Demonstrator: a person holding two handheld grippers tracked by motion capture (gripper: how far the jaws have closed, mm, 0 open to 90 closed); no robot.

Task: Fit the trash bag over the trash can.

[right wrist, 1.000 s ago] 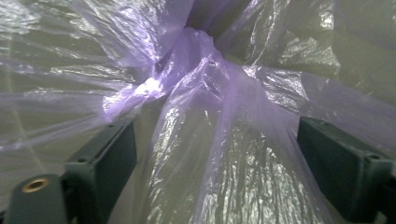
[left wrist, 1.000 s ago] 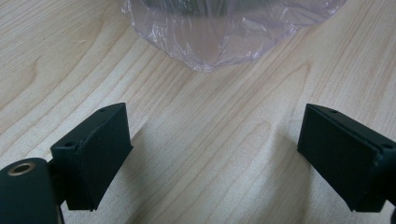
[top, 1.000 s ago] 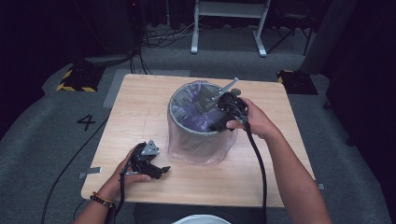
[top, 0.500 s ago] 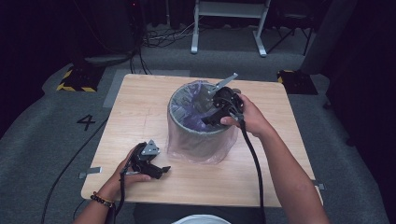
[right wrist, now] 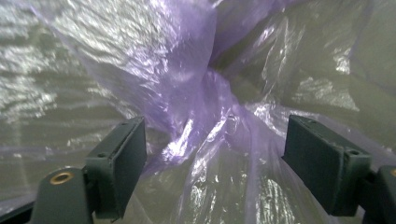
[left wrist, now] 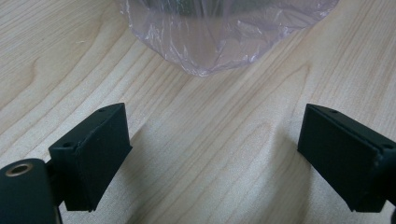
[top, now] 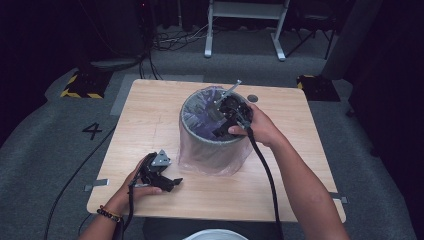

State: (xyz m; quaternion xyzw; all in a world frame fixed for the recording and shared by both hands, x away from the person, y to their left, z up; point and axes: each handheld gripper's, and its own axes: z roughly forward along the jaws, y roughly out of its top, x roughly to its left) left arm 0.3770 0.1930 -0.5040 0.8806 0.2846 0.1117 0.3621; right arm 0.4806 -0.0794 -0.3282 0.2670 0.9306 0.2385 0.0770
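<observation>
Starting at the left: the left gripper point(top: 161, 176) sits low on the wooden table point(top: 150, 120), near the front edge and just short of the bin, jaws spread wide with nothing between them. In its own view you see pale wood grain and the crinkly hem of the bag drooping onto the tabletop. Moving right, the bin point(top: 212, 132) stands upright around the middle of the table, a round can with a thin, see-through purple bag point(top: 200, 115) pulled over its rim and draped down the outside. Further right, the right gripper point(top: 227, 117) is dipped into the bin's mouth from above; in the right gripper view its jaws are wide apart, straddling a bunched, twisted fold of liner point(right wrist: 205, 107) without pinching it. My read is that this is the liner-fitting step, pushing the slack down inside the can. Next move probably calls for either closing on that gathered fold or pressing it toward the bottom, gently, since the film looks flimsy and slippery and would tear or slide off the rim easily. A small dark disc point(top: 253, 98) lies on the table behind the bin.
</observation>
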